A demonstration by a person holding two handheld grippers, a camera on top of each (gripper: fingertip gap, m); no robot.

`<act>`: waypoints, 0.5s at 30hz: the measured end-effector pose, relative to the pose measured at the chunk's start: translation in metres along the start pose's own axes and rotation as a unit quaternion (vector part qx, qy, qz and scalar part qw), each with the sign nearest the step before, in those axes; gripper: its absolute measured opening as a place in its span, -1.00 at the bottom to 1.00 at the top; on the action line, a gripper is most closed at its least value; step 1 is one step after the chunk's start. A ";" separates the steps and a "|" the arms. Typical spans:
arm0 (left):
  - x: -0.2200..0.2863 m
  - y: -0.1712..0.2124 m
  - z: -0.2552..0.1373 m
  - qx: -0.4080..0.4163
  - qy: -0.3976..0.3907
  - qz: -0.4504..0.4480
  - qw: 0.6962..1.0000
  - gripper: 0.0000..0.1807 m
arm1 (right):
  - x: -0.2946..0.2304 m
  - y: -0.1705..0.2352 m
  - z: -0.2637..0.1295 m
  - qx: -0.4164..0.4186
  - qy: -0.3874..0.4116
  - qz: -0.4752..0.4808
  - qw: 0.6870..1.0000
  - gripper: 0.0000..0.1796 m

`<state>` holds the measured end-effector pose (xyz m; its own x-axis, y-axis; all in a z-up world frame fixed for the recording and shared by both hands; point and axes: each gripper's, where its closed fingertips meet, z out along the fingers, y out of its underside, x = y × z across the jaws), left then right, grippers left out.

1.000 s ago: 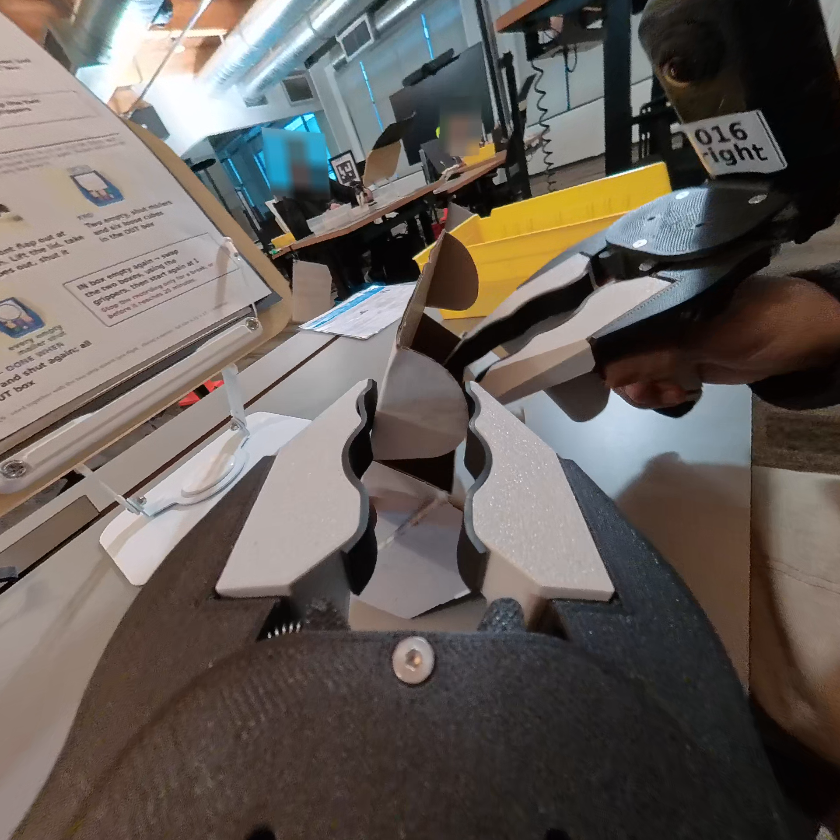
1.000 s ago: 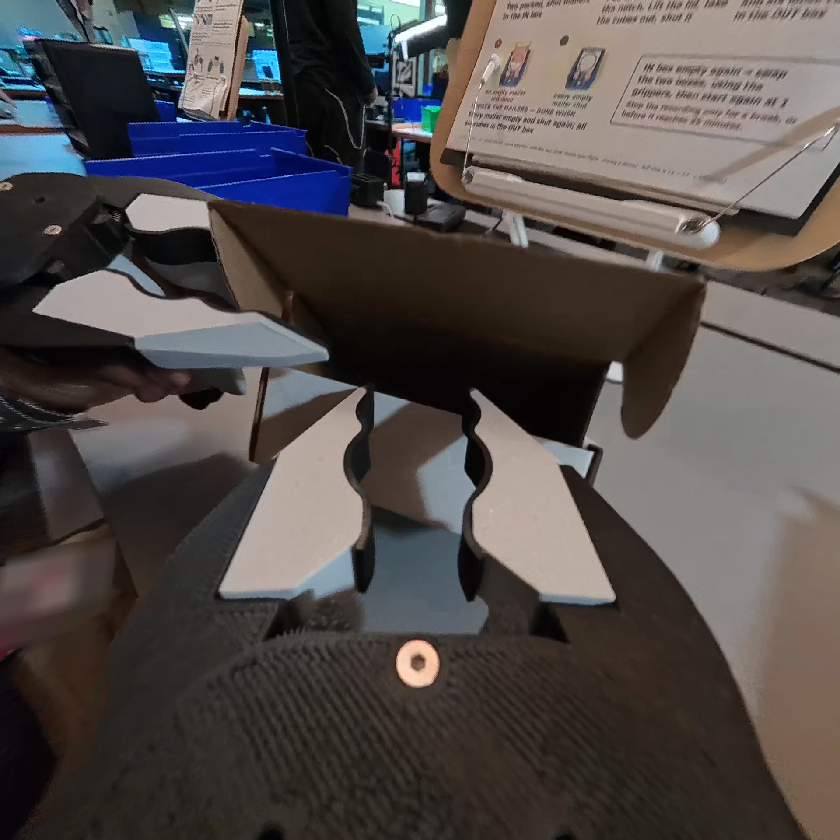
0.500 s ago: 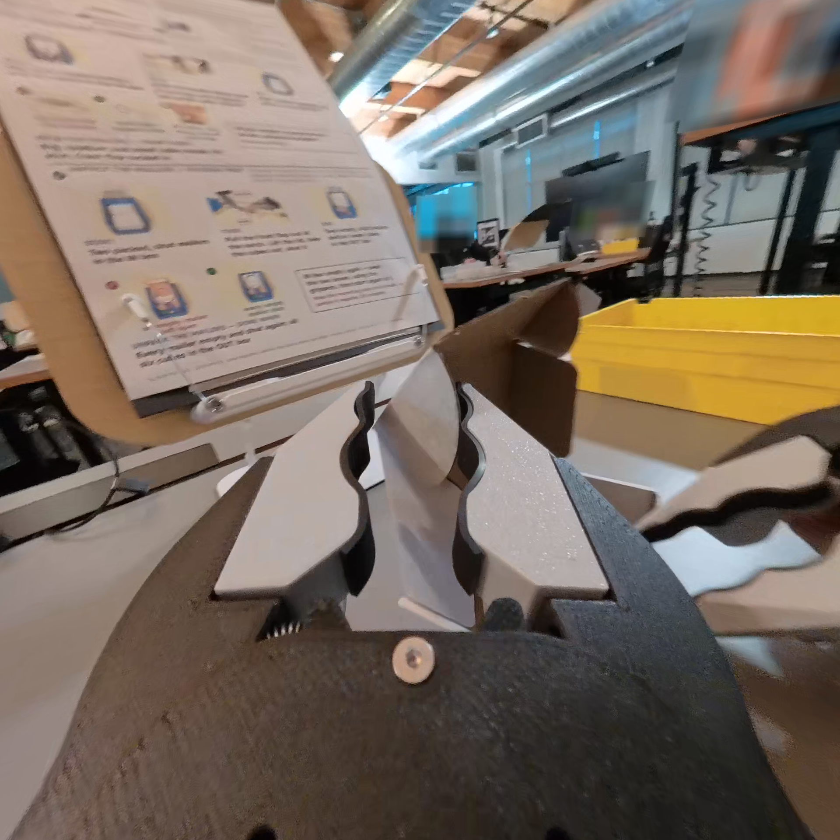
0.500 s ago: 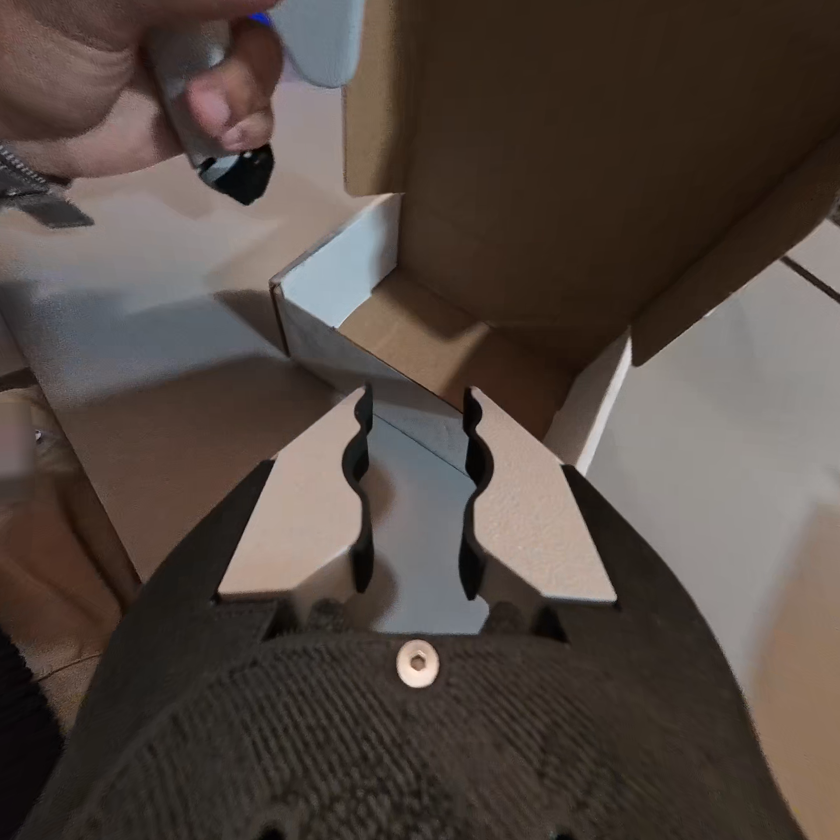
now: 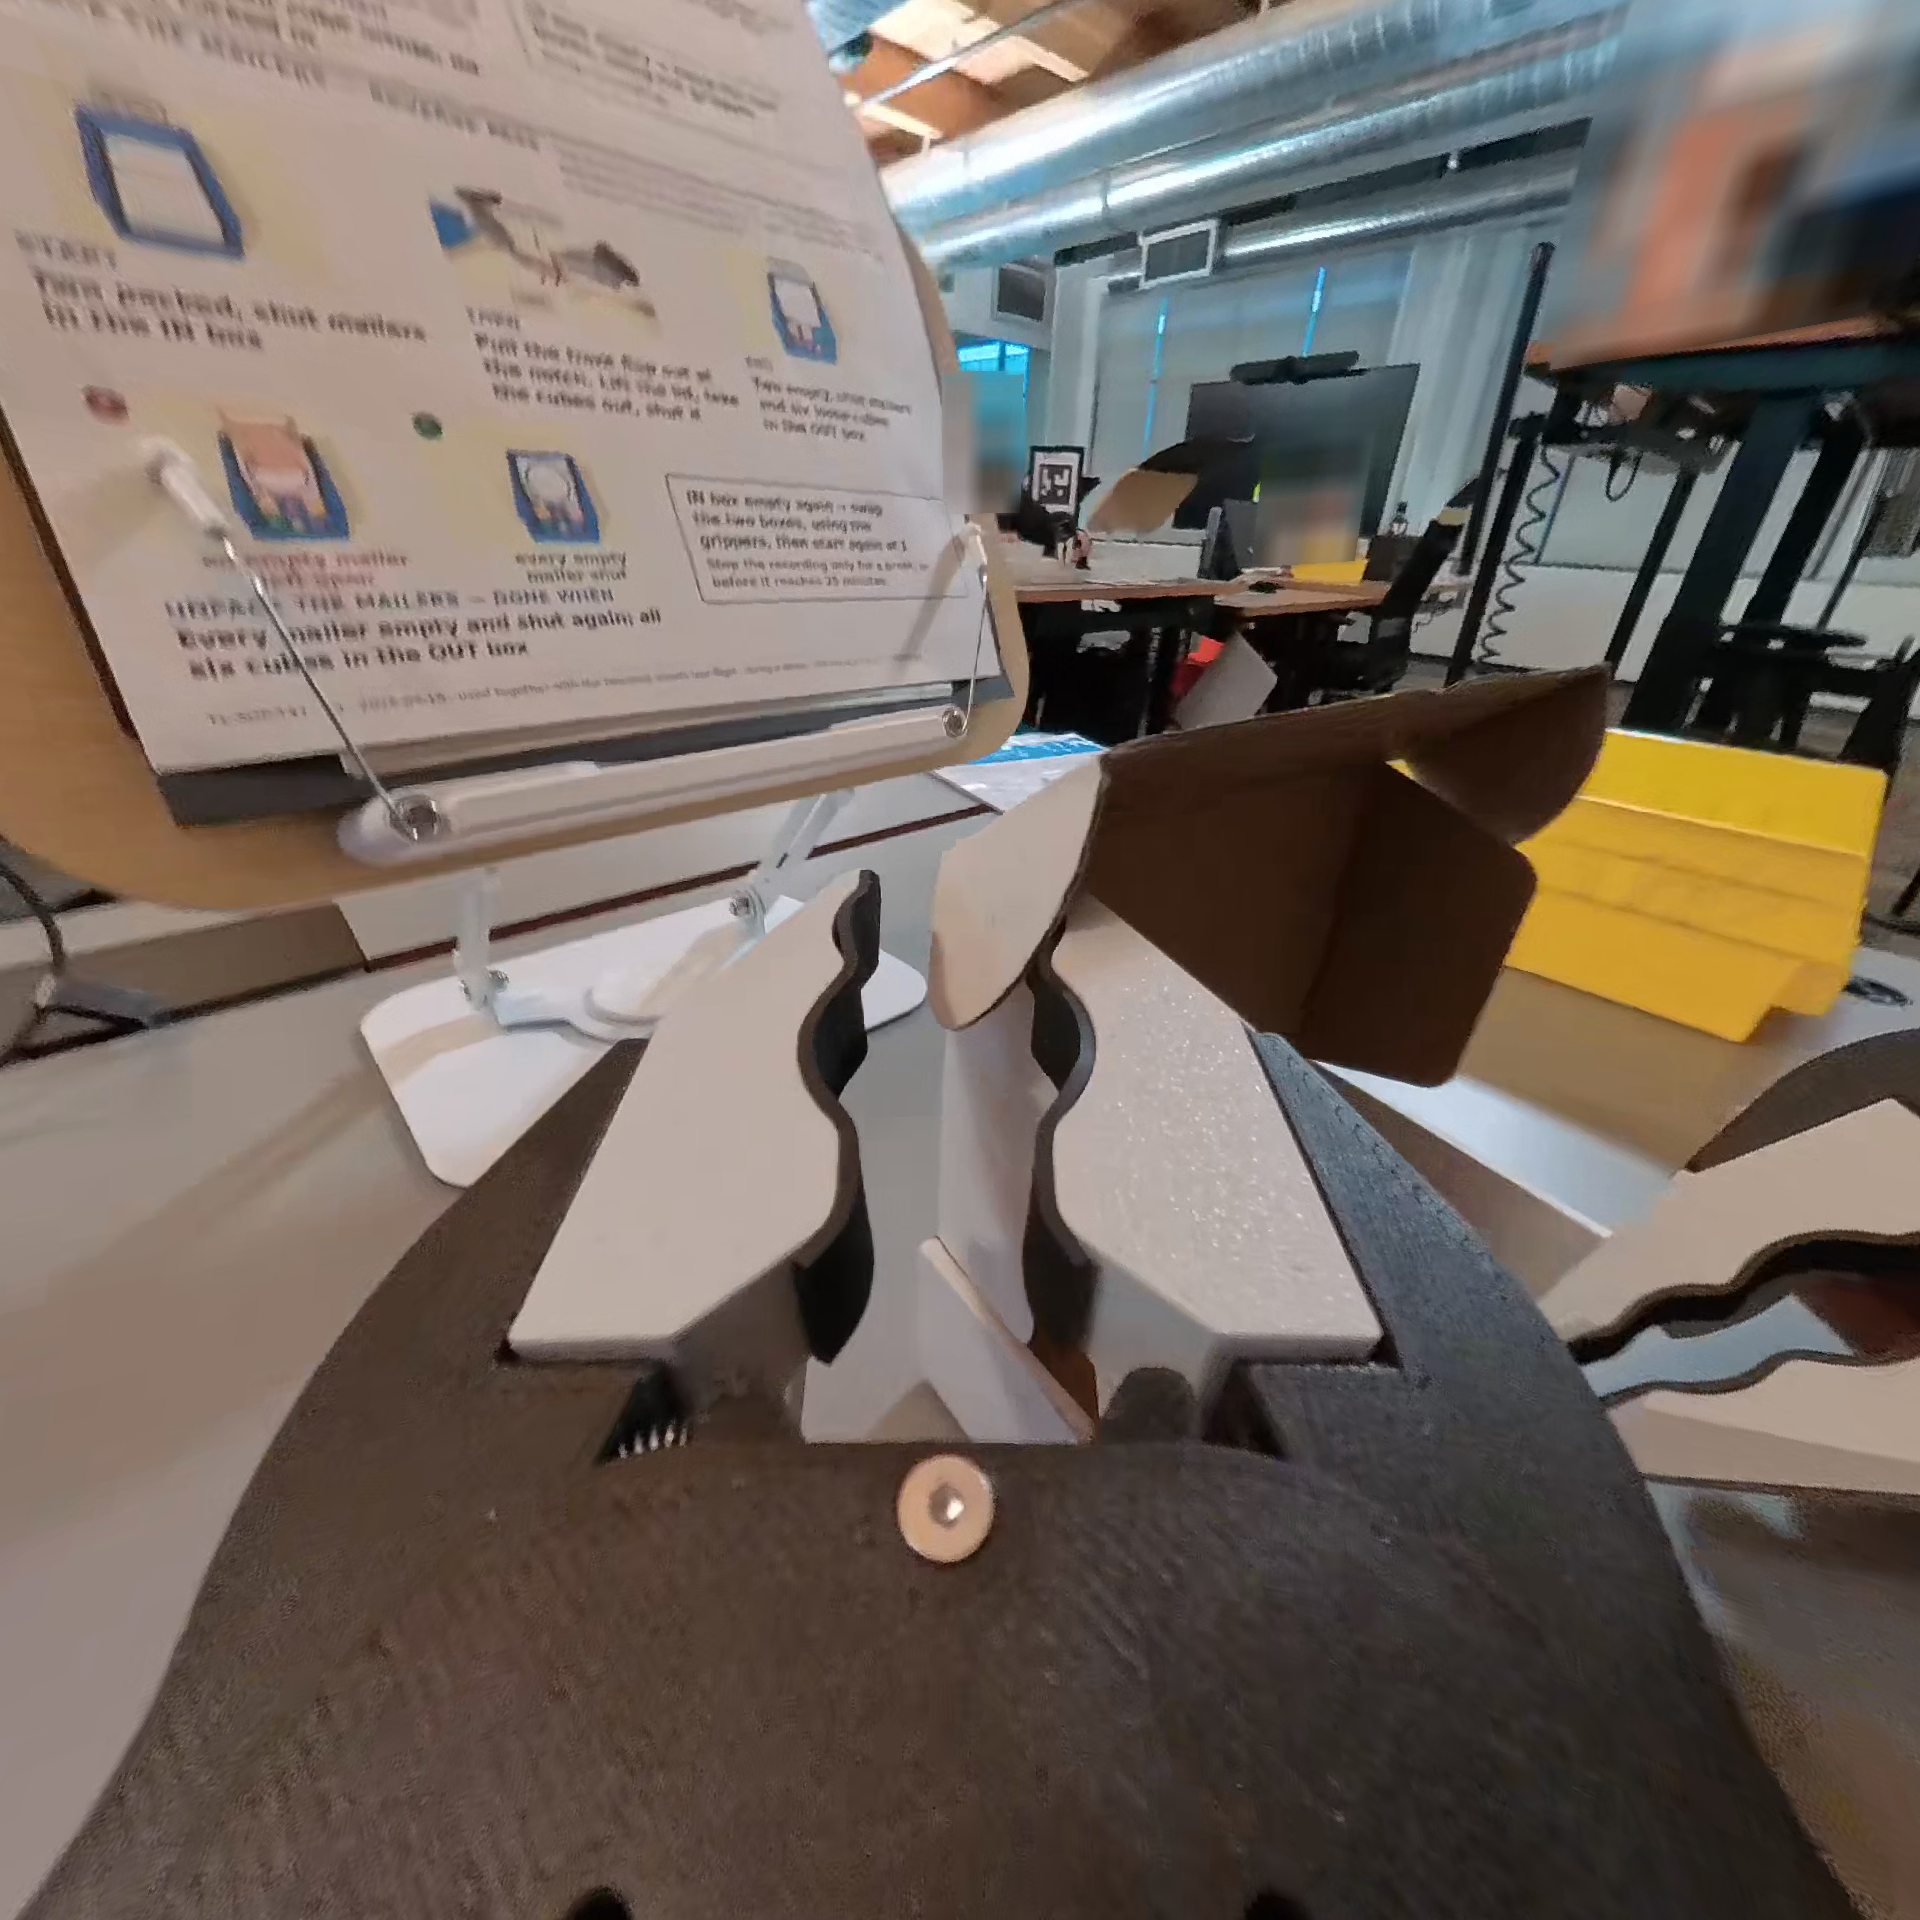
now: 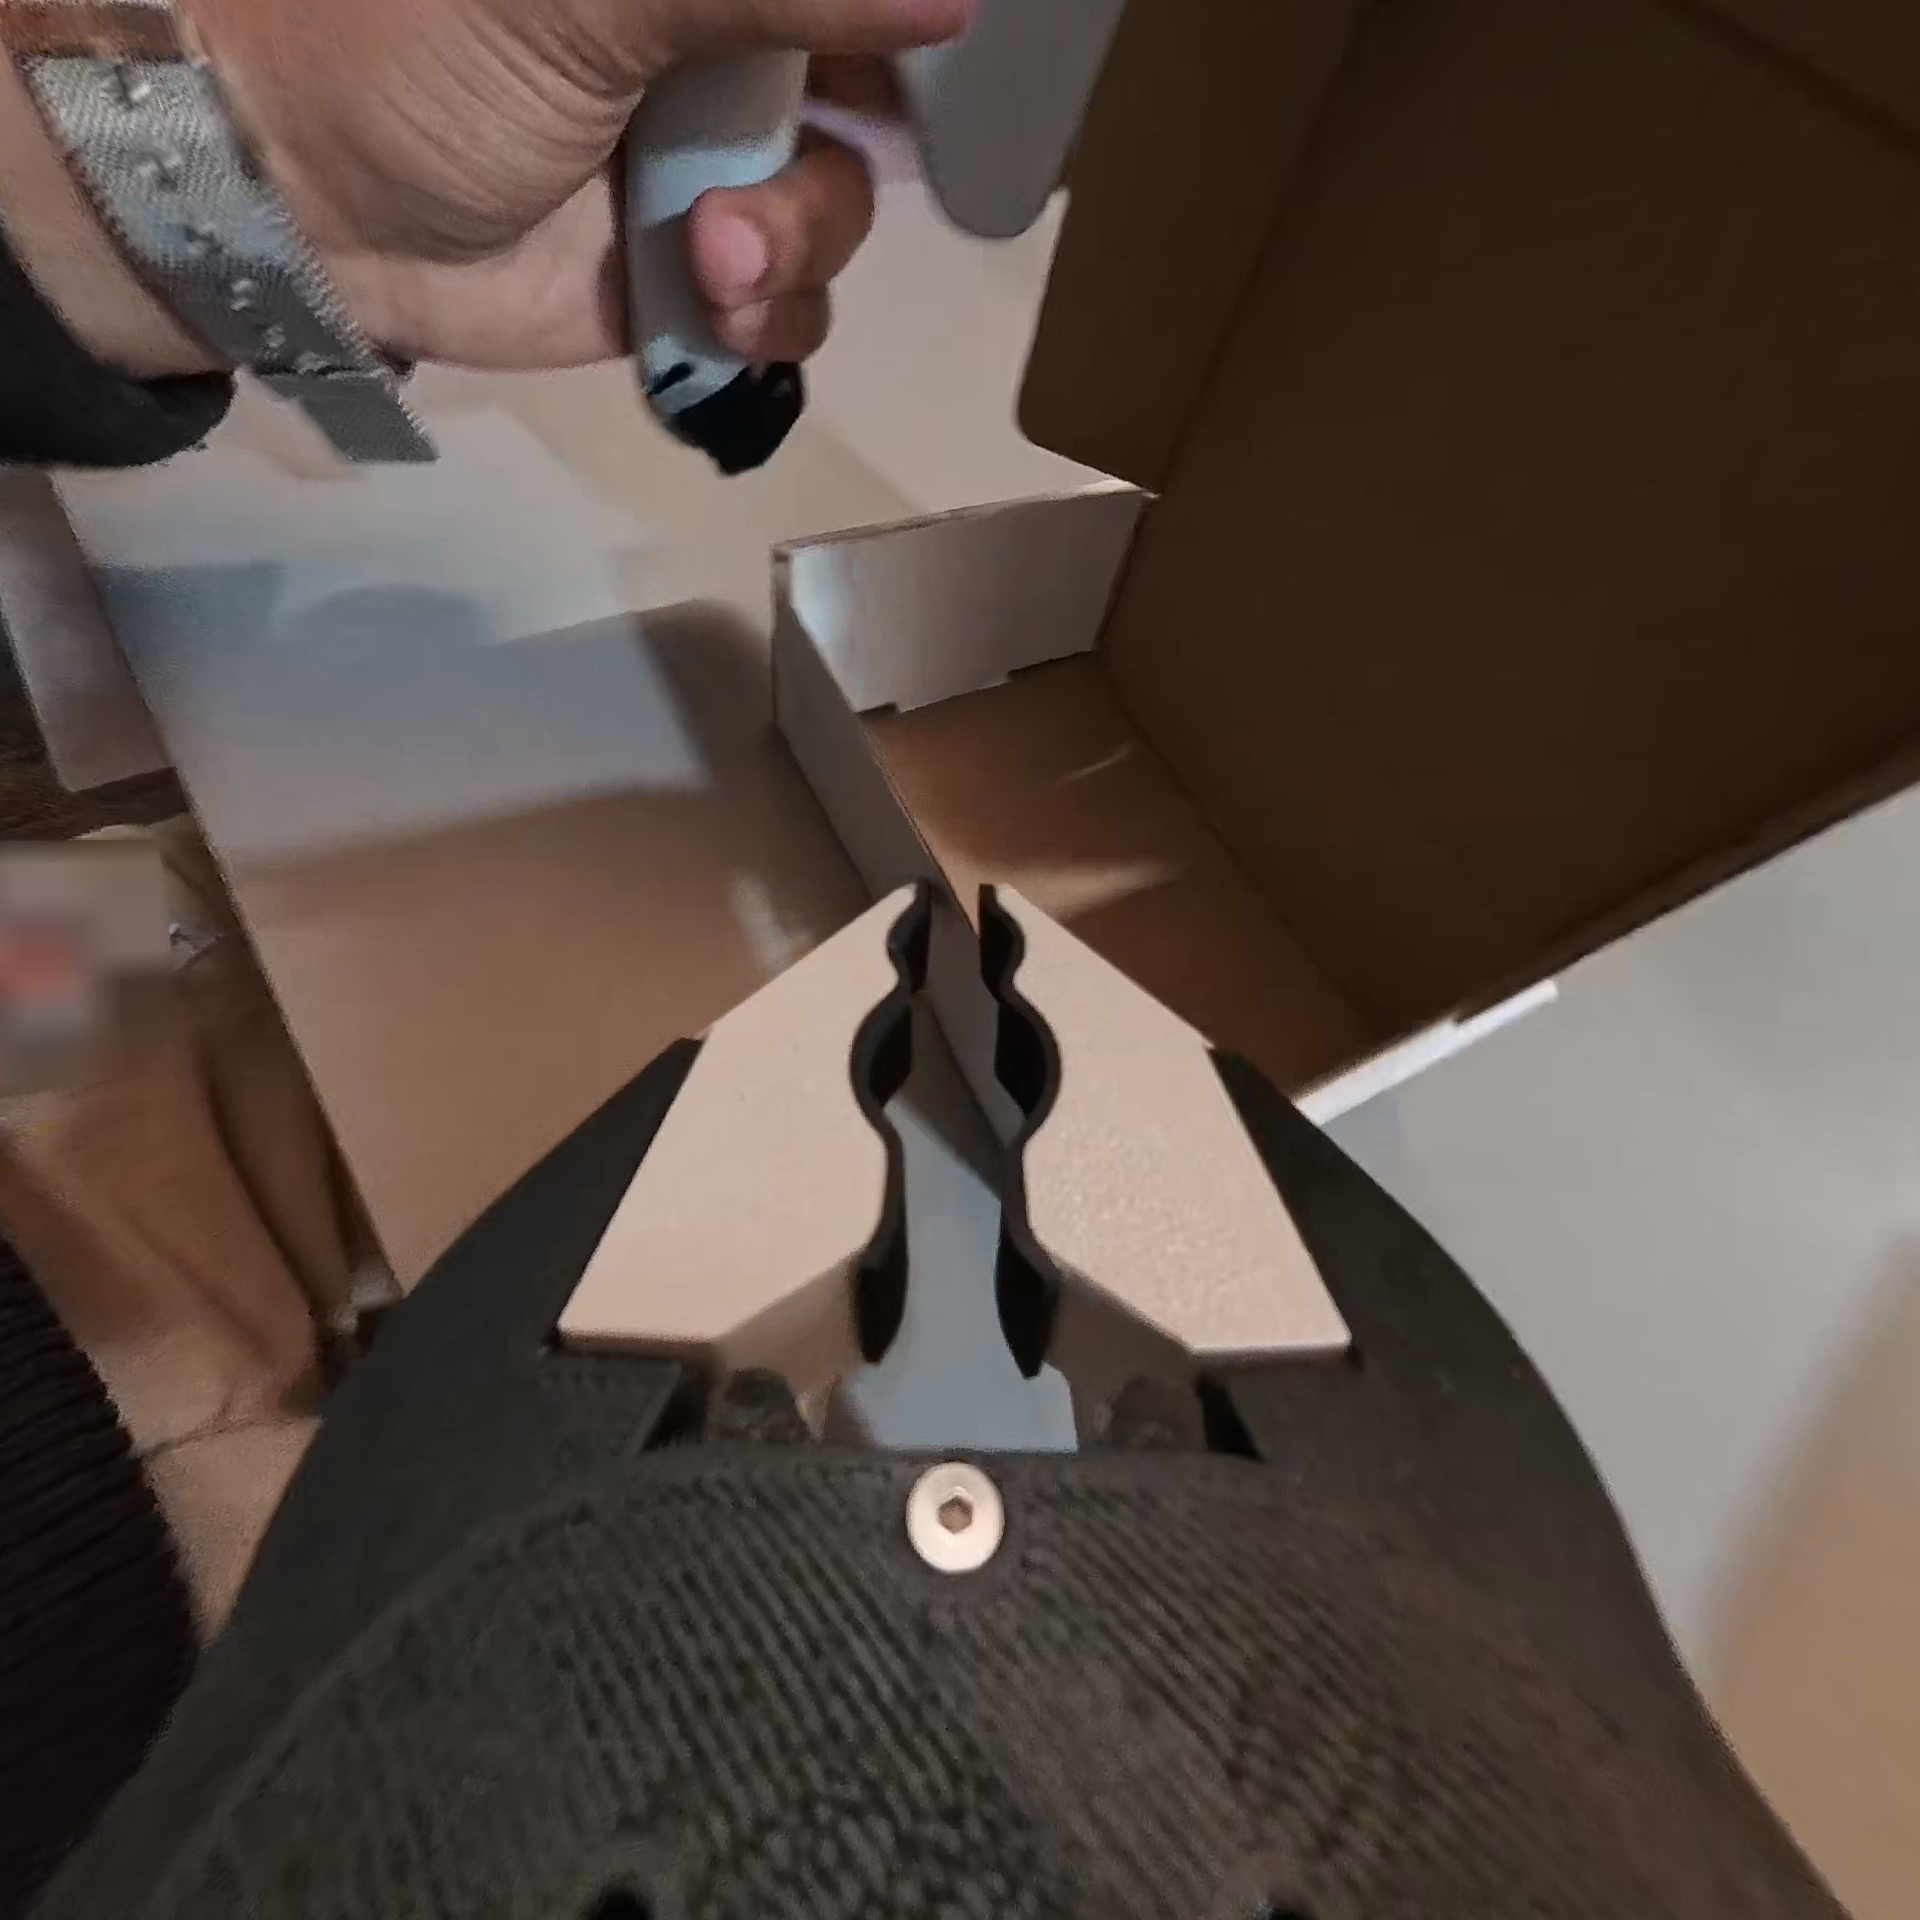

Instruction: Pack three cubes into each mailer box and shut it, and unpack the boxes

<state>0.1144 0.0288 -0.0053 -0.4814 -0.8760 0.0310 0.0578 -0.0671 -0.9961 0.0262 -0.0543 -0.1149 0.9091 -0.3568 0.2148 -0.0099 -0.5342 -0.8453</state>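
We saw even indoor light from above in the left wrist view, with bright windows (image 5: 1195, 343) far behind and soft shadows on the desk (image 5: 208, 1195). The instruction sheet (image 5: 468, 364) and the top right corner were smeared by motion. Wide-angle bending curved the edges. The right wrist view was warmer and dimmer; the hand (image 6: 468, 187) was blurred, and the mailer box (image 6: 1455, 520) inside lay shaded.

Right claw (image 6: 948, 914) now closed on box wall (image 6: 951, 997)

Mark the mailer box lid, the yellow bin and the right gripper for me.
mailer box lid (image 5: 1299, 862), left wrist view, brown inner face.
yellow bin (image 5: 1704, 894), left wrist view, side wall.
right gripper (image 6: 954, 914), right wrist view, between fingertips.
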 end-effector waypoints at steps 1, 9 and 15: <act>0.002 -0.005 -0.001 0.004 0.000 0.013 1.000 -0.70 | -0.003 0.000 -0.001 -0.002 -0.010 -0.006 1.000 -0.93; 0.000 -0.023 -0.005 -0.003 -0.068 0.141 0.988 -0.77 | -0.023 0.002 -0.010 -0.017 -0.097 -0.015 0.995 -0.96; -0.011 -0.006 -0.002 -0.071 -0.115 0.196 0.971 -0.72 | -0.045 0.003 -0.023 -0.018 -0.156 -0.072 0.985 -0.97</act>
<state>0.1179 0.0398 0.0005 -0.2367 -0.9057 -0.3517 0.0680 0.3457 -0.9359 -0.0240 -0.0575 -0.1163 0.9858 -0.0262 0.1659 0.1186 -0.5909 -0.7980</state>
